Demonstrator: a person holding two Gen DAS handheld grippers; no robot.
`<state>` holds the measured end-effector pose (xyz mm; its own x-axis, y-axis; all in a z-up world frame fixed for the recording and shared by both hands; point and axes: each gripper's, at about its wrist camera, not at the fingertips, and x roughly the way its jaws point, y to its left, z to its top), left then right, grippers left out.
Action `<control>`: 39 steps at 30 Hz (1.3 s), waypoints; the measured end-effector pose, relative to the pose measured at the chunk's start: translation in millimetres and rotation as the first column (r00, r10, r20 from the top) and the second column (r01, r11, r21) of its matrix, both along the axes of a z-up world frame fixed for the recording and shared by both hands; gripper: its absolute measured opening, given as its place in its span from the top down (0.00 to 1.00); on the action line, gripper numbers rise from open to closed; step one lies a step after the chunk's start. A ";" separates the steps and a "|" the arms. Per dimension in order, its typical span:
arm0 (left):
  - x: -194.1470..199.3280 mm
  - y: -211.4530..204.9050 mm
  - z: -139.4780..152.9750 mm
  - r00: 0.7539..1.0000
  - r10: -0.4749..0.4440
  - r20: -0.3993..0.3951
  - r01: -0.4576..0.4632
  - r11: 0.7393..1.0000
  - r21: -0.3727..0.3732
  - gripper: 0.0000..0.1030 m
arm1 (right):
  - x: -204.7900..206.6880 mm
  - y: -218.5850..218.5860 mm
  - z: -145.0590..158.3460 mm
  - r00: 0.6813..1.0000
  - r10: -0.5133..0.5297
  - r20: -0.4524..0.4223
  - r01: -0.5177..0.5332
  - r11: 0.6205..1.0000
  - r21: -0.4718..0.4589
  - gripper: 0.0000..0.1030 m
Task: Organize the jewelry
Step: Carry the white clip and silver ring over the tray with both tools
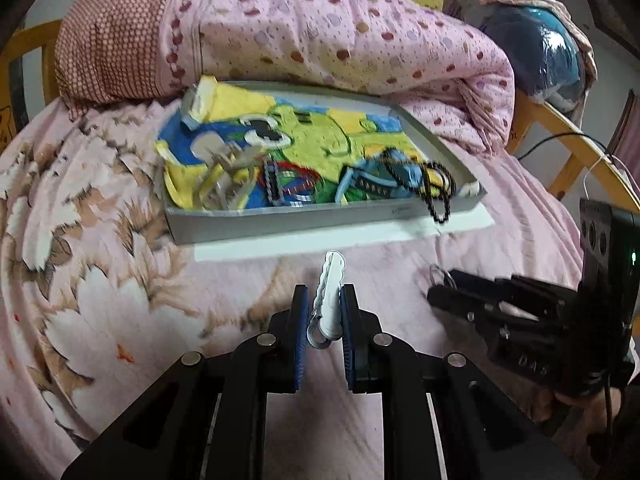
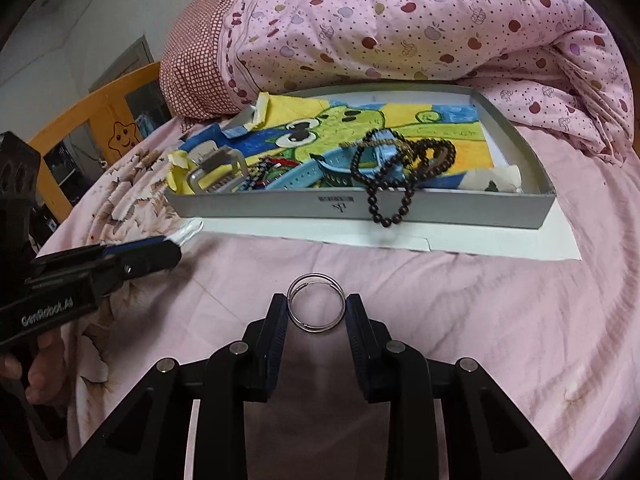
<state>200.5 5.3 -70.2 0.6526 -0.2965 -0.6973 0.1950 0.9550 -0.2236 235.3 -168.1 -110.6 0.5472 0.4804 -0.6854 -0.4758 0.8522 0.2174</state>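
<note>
1. White hair clip [image 1: 329, 296] is pinched in the left gripper [image 1: 324, 312], near the bed's front.
2. Right gripper [image 2: 316, 310] squeezes a silver ring [image 2: 316, 304].
3. Grey box [image 2: 440, 210], farther back, already has brown beads [image 2: 400, 160] hanging over its edge.
4. Clip and ring look left to go in.

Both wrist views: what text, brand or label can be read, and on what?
"GenRobot.AI": white print on the black left gripper body, right wrist view.
Embossed letters on the black right gripper body: too blurred to read.
Small dark printed label on the grey cardboard tray front wall: too small to read.
</note>
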 end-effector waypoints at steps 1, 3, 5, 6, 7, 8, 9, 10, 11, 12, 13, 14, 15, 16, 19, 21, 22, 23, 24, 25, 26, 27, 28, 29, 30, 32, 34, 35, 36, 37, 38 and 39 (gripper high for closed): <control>1.9 1.4 2.5 1.000 0.004 0.012 -0.004 1.000 0.000 0.88 | 0.5 1.0 2.6 1.000 0.000 0.005 0.000 1.000 0.005 0.73; 5.7 4.6 7.5 0.999 0.018 0.034 -0.017 1.000 -0.007 0.88 | 2.6 3.0 7.4 1.000 -0.002 0.014 0.002 1.000 0.013 0.73; 9.7 7.3 10.4 0.998 0.035 0.051 -0.034 0.999 -0.008 0.88 | 7.1 6.6 15.6 0.999 -0.006 0.038 0.006 1.000 0.014 0.73; 12.6 8.2 12.0 0.997 0.042 0.064 -0.041 0.999 -0.004 0.88 | 10.0 8.5 19.8 0.999 -0.007 0.053 0.007 1.000 0.011 0.73; 15.5 8.7 13.3 0.996 0.045 0.076 -0.045 0.999 0.001 0.88 | 12.7 9.9 23.3 0.998 -0.010 0.066 0.009 1.000 0.008 0.73; 19.5 9.4 15.2 0.995 0.050 0.090 -0.051 0.999 0.003 0.88 | 16.5 11.4 28.3 0.997 -0.012 0.081 0.012 1.000 0.006 0.73; 23.0 10.4 15.9 0.994 0.053 0.097 -0.053 0.999 -0.001 0.88 | 19.0 12.1 31.4 0.996 -0.013 0.091 0.013 1.000 0.004 0.73; 27.8 11.7 17.2 0.993 0.058 0.106 -0.058 0.998 -0.006 0.88 | 22.7 13.4 36.1 0.994 -0.016 0.107 0.016 1.000 -0.002 0.73; 32.2 12.7 18.4 0.991 0.061 0.115 -0.060 0.998 -0.008 0.88 | 27.6 15.6 41.4 0.992 -0.017 0.126 0.018 1.000 -0.012 0.73; 35.0 13.8 19.1 0.990 0.063 0.124 -0.062 0.998 -0.006 0.88 | 31.9 16.9 45.3 0.990 -0.017 0.140 0.020 1.000 -0.020 0.73; 38.6 14.8 19.3 0.989 0.065 0.134 -0.065 0.998 -0.003 0.88 | 35.7 17.8 48.1 0.988 -0.018 0.152 0.023 0.999 -0.027 0.73; 42.0 15.7 18.9 0.988 0.066 0.139 -0.066 0.998 -0.001 0.88 | 41.6 19.8 51.4 0.986 -0.018 0.163 0.024 0.999 -0.036 0.73; 45.4 16.6 18.3 0.988 0.064 0.141 -0.064 0.998 -0.001 0.88 | 46.8 21.4 53.3 0.985 -0.018 0.171 0.027 0.999 -0.046 0.73; 49.2 16.9 17.5 0.988 0.065 0.143 -0.066 0.998 0.003 0.88 | 51.8 23.5 54.6 0.984 -0.019 0.179 0.030 0.998 -0.058 0.73; 59.1 14.7 13.0 0.990 0.049 0.135 -0.051 0.999 0.014 0.88 | 65.3 28.2 53.1 0.983 -0.021 0.182 0.040 0.994 -0.098 0.73; 65.0 10.5 9.7 0.992 0.031 0.125 -0.035 0.999 0.026 0.88 | 71.4 30.5 50.3 0.984 -0.018 0.176 0.040 0.992 -0.123 0.73; 66.8 8.5 8.4 0.993 0.022 0.120 -0.025 0.999 0.029 0.88 | 73.4 31.5 49.0 0.984 -0.015 0.175 0.039 0.990 -0.137 0.73; 68.1 6.8 7.3 0.993 0.012 0.115 -0.015 0.999 0.029 0.88 | 75.0 31.6 48.1 0.985 -0.013 0.173 0.039 0.989 -0.146 0.73; 69.2 5.6 6.2 0.994 0.005 0.109 -0.008 1.000 0.028 0.88 | 77.2 31.6 45.9 0.986 -0.015 0.169 0.042 0.987 -0.157 0.73; 70.3 5.4 5.0 0.995 0.001 0.101 -0.004 1.000 0.023 0.88 | 78.6 30.5 44.1 0.986 -0.020 0.163 0.046 0.986 -0.159 0.73; 71.4 5.9 3.6 0.996 0.001 0.091 -0.002 1.000 0.013 0.88 | 79.3 28.9 42.8 0.987 -0.026 0.158 0.051 0.986 -0.158 0.73; 72.2 6.2 3.0 0.996 0.002 0.084 -0.002 1.000 0.006 0.88 | 81.6 26.7 39.7 0.989 -0.036 0.146 0.059 0.986 -0.155 0.73; 72.9 7.0 2.3 0.997 0.004 0.078 -0.005 1.000 0.003 0.88 | 82.9 25.1 37.5 0.989 -0.042 0.139 0.063 0.986 -0.155 0.73; 73.6 7.7 2.1 0.997 0.006 0.073 -0.006 1.000 0.001 0.88 | 83.1 24.0 35.6 0.990 -0.046 0.137 0.068 0.985 -0.158 0.73; 74.9 9.2 1.3 0.998 0.009 0.065 -0.009 1.000 -0.002 0.88 | 83.2 23.1 34.1 0.990 -0.049 0.135 0.071 0.984 -0.161 0.73; 76.6 12.4 0.0 0.999 0.019 0.049 -0.019 1.000 -0.012 0.88 | 82.9 21.6 32.9 0.989 -0.054 0.136 0.075 0.984 -0.161 0.73; 78.1 15.0 -1.9 0.999 0.027 0.031 -0.026 0.999 -0.026 0.88 | 83.2 20.9 32.3 0.990 -0.055 0.131 0.076 0.984 -0.161 0.73; 78.9 15.7 -3.2 0.999 0.028 0.023 -0.028 0.999 -0.030 0.88 | 83.5 20.5 31.6 0.990 -0.057 0.129 0.078 0.984 -0.161 0.73; 78.9 15.8 -3.9 0.999 0.028 0.018 -0.028 0.999 -0.029 0.88 | 83.4 20.3 30.8 0.990 -0.058 0.127 0.078 0.984 -0.161 0.73; 78.6 15.5 -3.7 0.999 0.028 0.019 -0.027 0.999 -0.028 0.88 | 82.8 20.0 30.4 0.990 -0.057 0.126 0.077 0.984 -0.159 0.73; 78.7 15.1 -3.1 0.999 0.028 0.020 -0.028 0.999 -0.025 0.88 | 82.4 20.1 30.0 0.990 -0.057 0.126 0.077 0.984 -0.160 0.72; 78.6 14.8 -2.9 0.999 0.029 0.018 -0.028 0.999 -0.022 0.88 | 81.8 20.3 29.6 0.990 -0.056 0.127 0.076 0.984 -0.163 0.72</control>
<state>279.1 20.1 -73.0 0.6734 -0.2930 -0.6787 0.1721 0.9550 -0.2415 317.1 -147.8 -81.0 0.6577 0.3247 -0.6798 -0.4314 0.9021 0.0134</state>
